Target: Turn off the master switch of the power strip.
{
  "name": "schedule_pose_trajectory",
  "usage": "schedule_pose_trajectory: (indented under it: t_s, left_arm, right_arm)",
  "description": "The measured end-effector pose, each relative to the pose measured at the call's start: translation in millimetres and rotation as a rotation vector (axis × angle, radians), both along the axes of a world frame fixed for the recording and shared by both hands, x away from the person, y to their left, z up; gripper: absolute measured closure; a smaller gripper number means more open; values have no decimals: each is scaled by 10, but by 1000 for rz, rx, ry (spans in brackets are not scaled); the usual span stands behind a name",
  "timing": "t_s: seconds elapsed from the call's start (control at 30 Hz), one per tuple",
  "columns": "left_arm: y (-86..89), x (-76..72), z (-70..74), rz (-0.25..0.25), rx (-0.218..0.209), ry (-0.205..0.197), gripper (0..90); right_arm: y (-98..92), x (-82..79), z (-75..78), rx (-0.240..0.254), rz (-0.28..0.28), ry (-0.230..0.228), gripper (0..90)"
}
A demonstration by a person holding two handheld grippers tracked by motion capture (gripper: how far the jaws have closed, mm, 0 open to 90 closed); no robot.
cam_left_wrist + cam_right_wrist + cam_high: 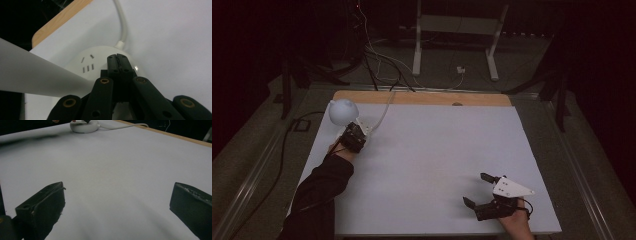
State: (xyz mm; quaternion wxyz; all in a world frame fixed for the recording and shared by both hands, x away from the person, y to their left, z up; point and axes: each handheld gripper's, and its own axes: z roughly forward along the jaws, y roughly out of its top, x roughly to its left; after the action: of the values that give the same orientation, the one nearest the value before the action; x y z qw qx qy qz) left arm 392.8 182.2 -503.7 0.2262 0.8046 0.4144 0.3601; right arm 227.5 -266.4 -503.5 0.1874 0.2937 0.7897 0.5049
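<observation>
While L gripper, jaws clenched empty, tips onto socket hub, R gripper rests wide apart.

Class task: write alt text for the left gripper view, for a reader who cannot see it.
Closed black tongs press down on a round white power socket lying on a white table. The socket's white cable runs away toward the table's wooden edge.

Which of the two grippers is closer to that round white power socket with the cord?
Left. The left gripper rests shut on the socket itself; the right gripper, open, sits across the table near its front corner.
</observation>
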Motion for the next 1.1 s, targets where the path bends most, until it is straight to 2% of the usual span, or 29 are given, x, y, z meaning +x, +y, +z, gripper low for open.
schedule_pose_trajectory:
  t_s: [0.03, 0.07, 0.13, 0.17, 0.2, 0.23, 0.27, 0.43, 0.47, 0.57, 0.7, 0.83, 0.9, 1.03, 1.1]
  left_arm:
    - [-9, -21, 27, -9, -23, -15, 900]
    - [-22, -37, 64, -2, -27, -40, 900]
    - [-23, -42, 149, -16, -82, -24, 900]
    - [-34, -50, 182, -13, -73, -26, 900]
    - [-41, -56, 207, -20, -82, -18, 900]
    - [-41, -62, 223, -29, -105, -8, 900]
    - [-45, -69, 235, -25, -101, -8, 900]
    - [-21, -124, 291, -47, -164, 17, 879]
    - [-22, -136, 299, -50, -165, 19, 820]
    - [-22, -172, 333, -66, -193, 36, 770]
    - [-13, -220, 407, -87, -254, 61, 642]
    - [-44, -273, 440, -95, -245, 79, 505]
    - [-60, -303, 443, -103, -256, 96, 442]
    - [-67, -350, 473, -141, -290, 136, 204]
    - [-60, -367, 492, -161, -309, 159, 135]
  right_arm:
    - [-2, 1, -1, 0, -1, 0, 0]
    - [-4, 3, -2, 2, -3, 2, 0]
    - [-5, 5, -5, 3, -3, 4, 0]
    - [-3, 3, -4, 2, -4, 4, 0]
    - [-3, 2, -2, 0, -3, 1, 0]
    - [-2, -1, 0, 1, -1, -1, 0]
    - [-3, -2, 2, 2, -1, -3, 0]
    - [-11, -1, 4, 6, -5, -2, 0]
    - [-10, -1, 5, 6, -4, -2, 0]
    - [-6, -4, 7, 5, -4, -2, 0]
    - [-6, -7, 12, 6, -5, -5, 0]
    - [-8, -8, 13, 6, -5, -5, 0]
    - [-9, -8, 14, 9, -4, -5, 0]
    - [-6, -10, 16, 12, 0, -5, 0]
    - [-2, -12, 17, 11, 1, -4, 0]
